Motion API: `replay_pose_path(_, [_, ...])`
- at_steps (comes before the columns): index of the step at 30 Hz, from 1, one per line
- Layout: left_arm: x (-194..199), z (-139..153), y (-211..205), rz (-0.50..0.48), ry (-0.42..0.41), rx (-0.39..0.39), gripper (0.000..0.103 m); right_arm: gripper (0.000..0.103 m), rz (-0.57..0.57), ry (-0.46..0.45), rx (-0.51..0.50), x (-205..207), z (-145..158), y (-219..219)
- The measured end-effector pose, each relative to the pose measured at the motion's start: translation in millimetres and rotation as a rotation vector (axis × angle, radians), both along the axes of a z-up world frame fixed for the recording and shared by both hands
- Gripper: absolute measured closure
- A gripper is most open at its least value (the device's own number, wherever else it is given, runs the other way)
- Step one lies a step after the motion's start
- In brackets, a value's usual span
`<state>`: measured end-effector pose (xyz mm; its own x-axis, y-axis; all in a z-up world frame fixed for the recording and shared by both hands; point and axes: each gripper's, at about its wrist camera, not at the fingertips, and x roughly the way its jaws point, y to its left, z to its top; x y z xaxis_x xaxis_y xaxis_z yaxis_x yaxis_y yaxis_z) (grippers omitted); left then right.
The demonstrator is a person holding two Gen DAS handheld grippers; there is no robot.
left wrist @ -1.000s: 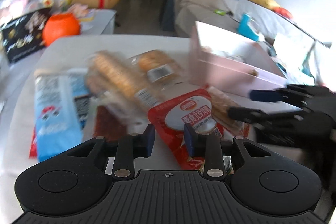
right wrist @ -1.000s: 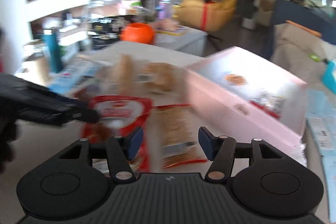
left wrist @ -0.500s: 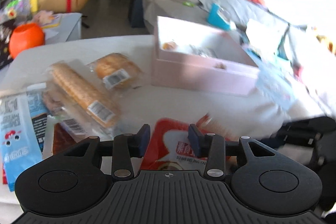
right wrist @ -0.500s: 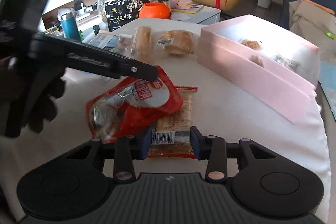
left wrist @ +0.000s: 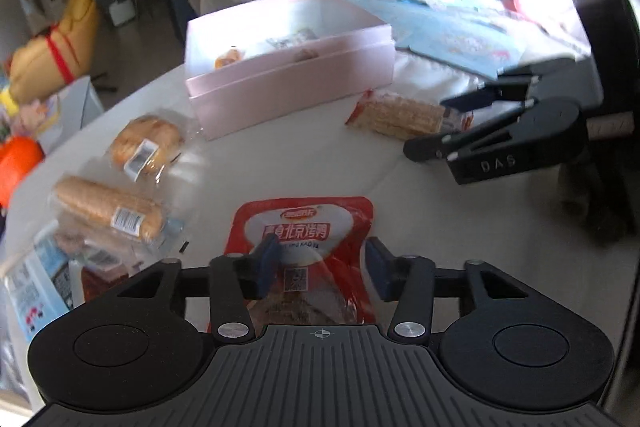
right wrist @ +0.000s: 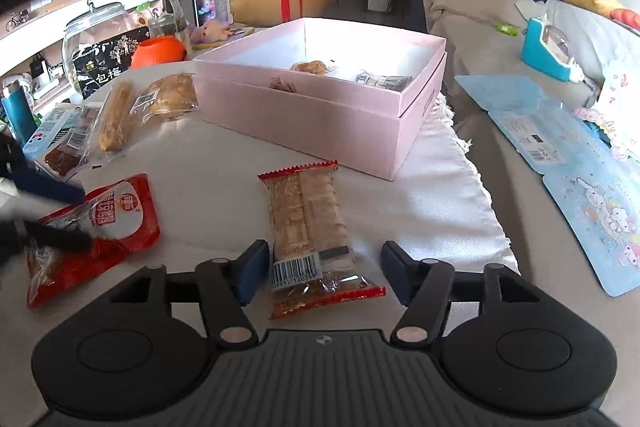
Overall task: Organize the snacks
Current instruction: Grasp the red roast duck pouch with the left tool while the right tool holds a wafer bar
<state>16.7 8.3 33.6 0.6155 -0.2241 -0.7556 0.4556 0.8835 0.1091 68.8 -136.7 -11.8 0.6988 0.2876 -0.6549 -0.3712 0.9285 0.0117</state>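
Left hand-held gripper [left wrist: 320,265]: we note its jaws opening over the red pouch [left wrist: 306,247] lying flat on the bench [left wrist: 280,155], pads not pressing. Right hand-held gripper [right wrist: 322,273]: jaws opening astride the wafer bar [right wrist: 308,223], likewise ungripped. Pink box [right wrist: 320,107]: just beyond, lid off, a few snacks inside. Step, we judge: picking up. Next: close on each packet, carry to box.

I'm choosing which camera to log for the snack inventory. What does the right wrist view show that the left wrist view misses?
Only the right wrist view: a glass jar, a teal bottle and the black plum bag.
Only the left wrist view: the right gripper from outside, jaws opening around the biscuit pack.
Both: pink box, red pouch, bread packs.
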Motion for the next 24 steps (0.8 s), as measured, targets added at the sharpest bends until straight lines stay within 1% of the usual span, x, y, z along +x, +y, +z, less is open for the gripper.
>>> replay_pose_path(2, [3.0,0.2,-1.0,0.002,0.011,-0.015,0.043,0.038,0.003,0.0,0.007,-0.6,-0.6,-1.1])
replay_pose_path(4, [7.5,1.4,3.0,0.02,0.026,-0.052,0.043,0.036,0.006,0.0,0.013,1.3,-0.5,2.7])
replay_pose_path(5, [8.6,2.0,6.5,0.028,0.028,-0.054,0.044,0.036,0.007,-0.002,0.012,0.8,-0.5,3.3])
replay_pose_path(7, [13.3,2.3,14.8,0.063,0.015,-0.019,0.045,0.035,0.007,-0.005,0.008,2.4,-1.0,3.9])
replay_pose_path(8, [15.9,0.5,18.5,0.08,0.003,0.003,0.041,0.035,0.006,-0.006,0.008,2.3,-1.0,4.6])
replay_pose_path(9, [18.4,0.8,22.1,0.089,0.004,0.001,0.041,0.035,0.006,-0.006,0.008,1.8,-0.9,4.8])
replay_pose_path(11, [25.2,-2.0,29.7,0.097,0.028,-0.03,0.04,0.034,0.007,-0.006,0.007,1.9,-1.5,4.9])
replay_pose_path(12, [27.8,-3.9,32.7,0.093,0.045,-0.048,0.037,0.034,0.007,-0.007,0.005,1.7,-1.6,5.3])
replay_pose_path(14, [32.7,-9.3,35.5,0.098,0.059,-0.055,0.023,0.034,0.007,-0.008,0.004,1.3,-1.3,5.8])
replay_pose_path(15, [34.8,-11.6,36.8,0.106,0.067,-0.055,0.019,0.033,0.007,-0.008,0.004,1.2,-1.4,5.8])
replay_pose_path(16, [38.5,-14.2,39.3,0.123,0.079,-0.061,0.013,0.033,0.007,-0.008,0.004,1.3,-1.3,5.7])
replay_pose_path(17, [40.7,-16.2,42.3,0.138,0.091,-0.074,0.01,0.033,0.007,-0.008,0.004,1.1,-1.4,5.9])
replay_pose_path(18, [42.3,-17.3,45.6,0.149,0.094,-0.093,0.009,0.033,0.007,-0.008,0.004,1.3,-1.4,5.7])
replay_pose_path(21, [40.6,-17.9,48.2,0.168,0.084,-0.097,0.009,0.033,0.004,-0.01,0.002,1.2,-1.4,6.1])
replay_pose_path(24, [40.0,-17.9,48.2,0.17,0.088,-0.104,0.01,0.029,-0.008,-0.009,-0.002,1.7,-1.8,6.5])
